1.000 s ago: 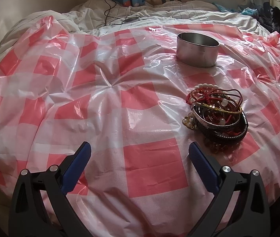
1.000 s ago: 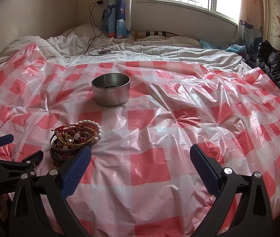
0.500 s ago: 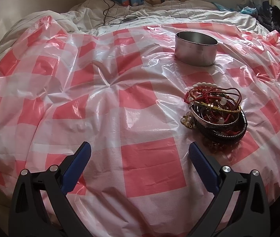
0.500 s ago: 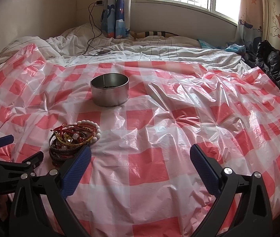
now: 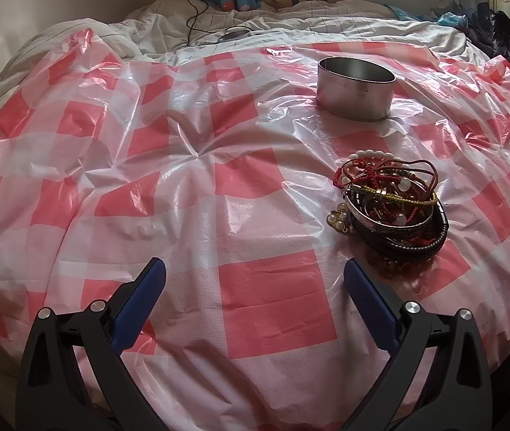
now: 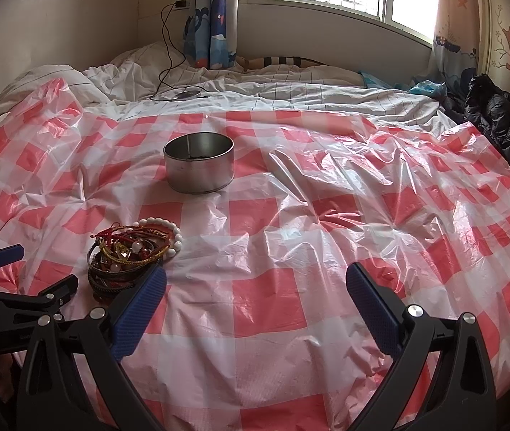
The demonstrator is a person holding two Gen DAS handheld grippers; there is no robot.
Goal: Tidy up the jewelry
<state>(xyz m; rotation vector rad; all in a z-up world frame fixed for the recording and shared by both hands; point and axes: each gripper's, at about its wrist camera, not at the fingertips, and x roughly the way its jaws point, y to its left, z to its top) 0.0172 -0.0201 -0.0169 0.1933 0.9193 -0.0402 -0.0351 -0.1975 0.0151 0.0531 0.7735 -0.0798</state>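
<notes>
A tangled pile of bracelets and bangles (image 5: 391, 201) lies on the red-and-white checked plastic sheet (image 5: 183, 179); it also shows in the right wrist view (image 6: 133, 255). It holds red cords, a white bead bracelet, a silver bangle and dark bands. A round metal tin (image 5: 356, 88) stands open behind the pile, also in the right wrist view (image 6: 199, 167). My left gripper (image 5: 255, 287) is open and empty, with the pile just beyond its right finger. My right gripper (image 6: 255, 294) is open and empty, with the pile just beyond its left finger. The left gripper shows at the right wrist view's left edge (image 6: 21, 287).
The sheet covers a bed with rumpled white bedding (image 6: 255, 89) behind. A black cable and charger (image 6: 183, 93) lie on the bedding. A black jacket (image 6: 499, 118) lies at the far right. A wall and window stand behind the bed.
The left wrist view has shifted slightly, so the pile and tin sit a little further left and up in it. Both grippers stay open.
</notes>
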